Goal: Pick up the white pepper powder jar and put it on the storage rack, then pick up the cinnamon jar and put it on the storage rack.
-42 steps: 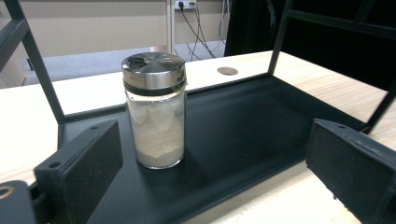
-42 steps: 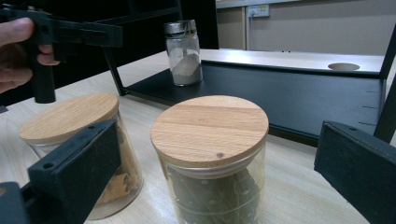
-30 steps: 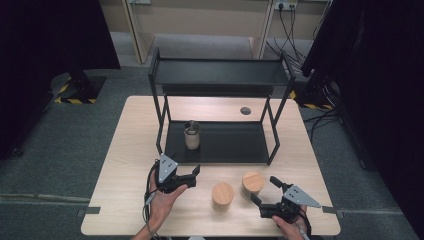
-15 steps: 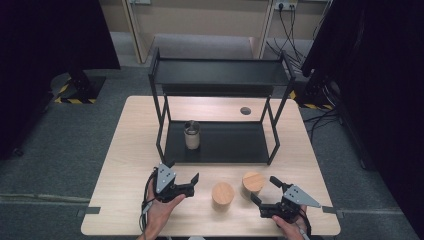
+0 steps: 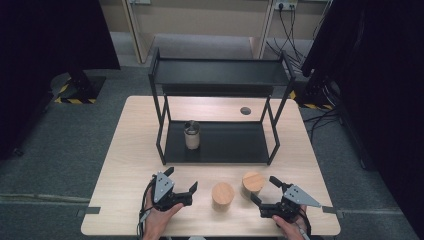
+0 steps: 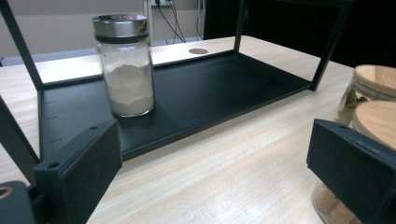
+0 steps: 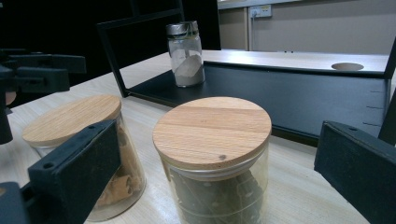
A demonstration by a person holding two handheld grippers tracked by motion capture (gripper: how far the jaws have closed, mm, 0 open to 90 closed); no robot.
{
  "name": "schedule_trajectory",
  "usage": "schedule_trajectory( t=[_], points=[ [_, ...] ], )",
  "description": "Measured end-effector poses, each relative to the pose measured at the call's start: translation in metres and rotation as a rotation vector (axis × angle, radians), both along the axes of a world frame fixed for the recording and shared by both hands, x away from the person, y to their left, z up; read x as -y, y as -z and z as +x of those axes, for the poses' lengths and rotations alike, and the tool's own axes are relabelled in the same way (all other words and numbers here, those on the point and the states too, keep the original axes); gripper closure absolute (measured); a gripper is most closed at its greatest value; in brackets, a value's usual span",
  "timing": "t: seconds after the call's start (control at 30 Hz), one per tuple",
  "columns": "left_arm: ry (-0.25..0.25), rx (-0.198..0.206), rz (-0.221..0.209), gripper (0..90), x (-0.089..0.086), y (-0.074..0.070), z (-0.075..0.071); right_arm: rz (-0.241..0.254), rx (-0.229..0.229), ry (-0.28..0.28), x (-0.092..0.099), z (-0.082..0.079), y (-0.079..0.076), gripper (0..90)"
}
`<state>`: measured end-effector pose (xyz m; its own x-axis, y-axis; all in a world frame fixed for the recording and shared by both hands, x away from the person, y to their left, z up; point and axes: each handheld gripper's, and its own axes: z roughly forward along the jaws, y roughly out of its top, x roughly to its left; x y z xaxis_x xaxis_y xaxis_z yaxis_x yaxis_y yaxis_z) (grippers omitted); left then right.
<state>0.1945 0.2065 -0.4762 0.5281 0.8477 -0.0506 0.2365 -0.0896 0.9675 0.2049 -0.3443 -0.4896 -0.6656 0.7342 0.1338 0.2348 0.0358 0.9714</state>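
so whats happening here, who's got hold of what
A person sits at a wooden table with a two-jaw gripper in each hand. Nothing is held: the left gripper and right gripper are both open near the table's front edge. Between them stand two glass jars with wooden lids, the nearer jar and the farther jar, which sits in front of the right gripper's jaws. A metal-lidded shaker of powder stands on the lower level of a black shelf rack.

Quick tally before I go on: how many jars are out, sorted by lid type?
Wooden-lid jars: 2, the left one and the right one, both on the table in front of the rack
Metal-lid jar: 1, on the rack's lower shelf
Total: 3
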Motion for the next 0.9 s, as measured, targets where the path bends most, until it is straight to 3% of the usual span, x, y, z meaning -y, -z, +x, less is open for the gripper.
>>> schedule_trajectory(
  t=[0.13, 0.4, 0.9],
  points=[
    [0.003, -0.002, 0.0, 2.6, 0.0, 0.002, -0.003, 0.006, -0.003, 0.004, 0.001, 0.001, 0.001, 0.9],
    [0.005, 0.035, -0.008, 2.6, -0.002, 0.009, -0.012, 0.013, -0.001, -0.004, 0.002, 0.0, 0.001, 0.9],
    [0.002, 0.0, -0.011, 2.4, -0.006, 0.015, -0.01, 0.011, 0.008, -0.006, 0.002, -0.002, 0.0, 0.9]
  ],
)
